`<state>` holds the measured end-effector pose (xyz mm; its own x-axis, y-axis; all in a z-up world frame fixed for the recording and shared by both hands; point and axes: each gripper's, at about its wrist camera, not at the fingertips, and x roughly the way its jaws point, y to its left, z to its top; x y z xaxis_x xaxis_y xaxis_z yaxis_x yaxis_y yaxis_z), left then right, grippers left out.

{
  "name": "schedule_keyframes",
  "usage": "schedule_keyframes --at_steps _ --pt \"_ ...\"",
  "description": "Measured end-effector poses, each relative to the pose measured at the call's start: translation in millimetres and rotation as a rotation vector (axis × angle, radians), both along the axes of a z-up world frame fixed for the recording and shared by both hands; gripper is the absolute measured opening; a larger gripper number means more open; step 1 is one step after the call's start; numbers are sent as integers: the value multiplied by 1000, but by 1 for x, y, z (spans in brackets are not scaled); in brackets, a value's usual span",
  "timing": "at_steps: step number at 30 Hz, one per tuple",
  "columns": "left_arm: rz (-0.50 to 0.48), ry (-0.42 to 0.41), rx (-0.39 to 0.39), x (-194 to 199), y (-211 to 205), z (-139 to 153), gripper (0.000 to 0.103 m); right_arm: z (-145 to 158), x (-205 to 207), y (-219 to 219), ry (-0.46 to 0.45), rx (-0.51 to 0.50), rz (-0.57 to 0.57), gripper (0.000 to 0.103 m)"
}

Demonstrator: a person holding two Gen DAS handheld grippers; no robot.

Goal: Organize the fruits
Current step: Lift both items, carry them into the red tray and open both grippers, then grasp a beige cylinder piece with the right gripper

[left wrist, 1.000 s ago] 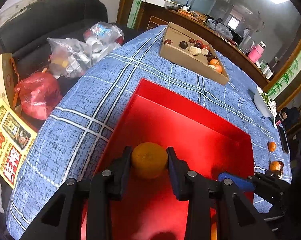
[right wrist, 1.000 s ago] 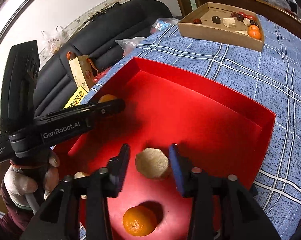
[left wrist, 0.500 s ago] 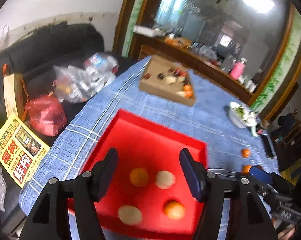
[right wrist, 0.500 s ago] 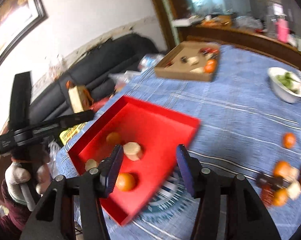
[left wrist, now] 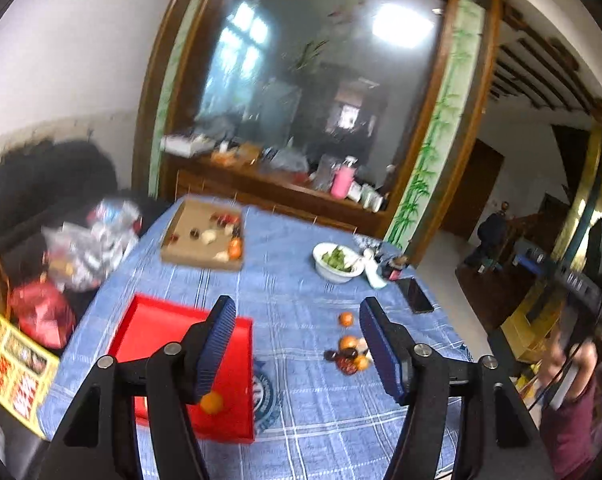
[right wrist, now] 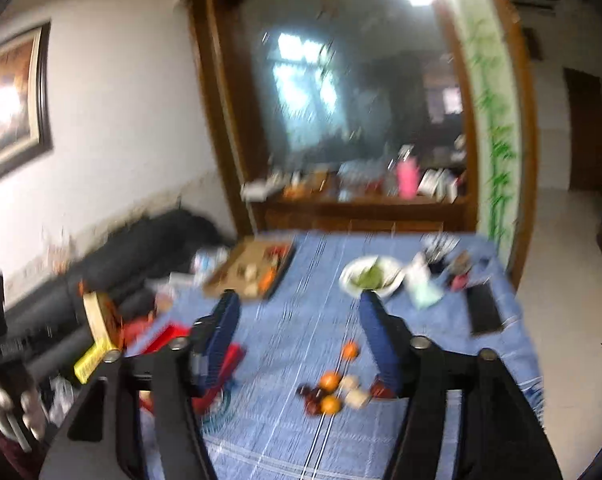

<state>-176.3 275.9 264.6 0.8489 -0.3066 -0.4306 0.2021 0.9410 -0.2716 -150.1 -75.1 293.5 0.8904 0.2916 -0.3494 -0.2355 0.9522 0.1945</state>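
Note:
My left gripper [left wrist: 299, 344] hangs high above the blue checked table, its jaws opening with nothing between them. Below its left finger lies the red tray [left wrist: 157, 332] with an orange [left wrist: 212, 402] in it. A loose pile of fruit [left wrist: 347, 354] and a single orange [left wrist: 345, 319] lie on the cloth to the right of the tray. My right gripper [right wrist: 297, 340] is also raised, jaws opening and empty, above the same fruit pile [right wrist: 333, 394] and single orange [right wrist: 349, 350]. The red tray [right wrist: 229, 360] shows blurred at its left.
A cardboard box [left wrist: 201, 236] with several fruits sits at the far side of the table. A white bowl of greens [left wrist: 337, 262] and a dark phone [left wrist: 417, 300] lie far right. A black sofa with bags [left wrist: 81, 248] is on the left. A person's sleeve [left wrist: 573, 420] shows at the right edge.
Both grippers let go of their fruit in the red tray, an orange on the left and a pale fruit on the right. They rose, pulled back and widened their jaws.

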Motion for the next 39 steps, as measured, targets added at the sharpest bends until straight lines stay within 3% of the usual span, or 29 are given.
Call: schedule_keyframes --at_steps 4,8,14,15,18,22,31,34,39 --pt "-14 12 -5 17 -12 -1 76 22 -8 -24 -43 -28 -59 73" --pt "-47 127 -33 53 -25 -37 76 -13 10 -39 50 -23 -71 74" --pt "-87 300 -70 106 -43 -105 76 -132 71 -46 308 54 -19 73" --pt "-92 318 -67 113 -47 -116 74 -147 77 -45 339 69 -7 68" --pt "-106 355 -61 128 -58 -139 57 -202 105 -41 467 115 25 52" --pt "-139 394 -35 141 -75 -160 54 -254 132 -37 573 193 44 51" --pt "-210 462 35 167 -125 -200 54 -287 158 -11 570 85 6 50" --pt "-248 455 71 167 -145 -209 54 -288 160 -6 538 44 -15 32" --pt "-273 459 82 171 -170 -225 54 -288 157 -8 507 40 -4 32"
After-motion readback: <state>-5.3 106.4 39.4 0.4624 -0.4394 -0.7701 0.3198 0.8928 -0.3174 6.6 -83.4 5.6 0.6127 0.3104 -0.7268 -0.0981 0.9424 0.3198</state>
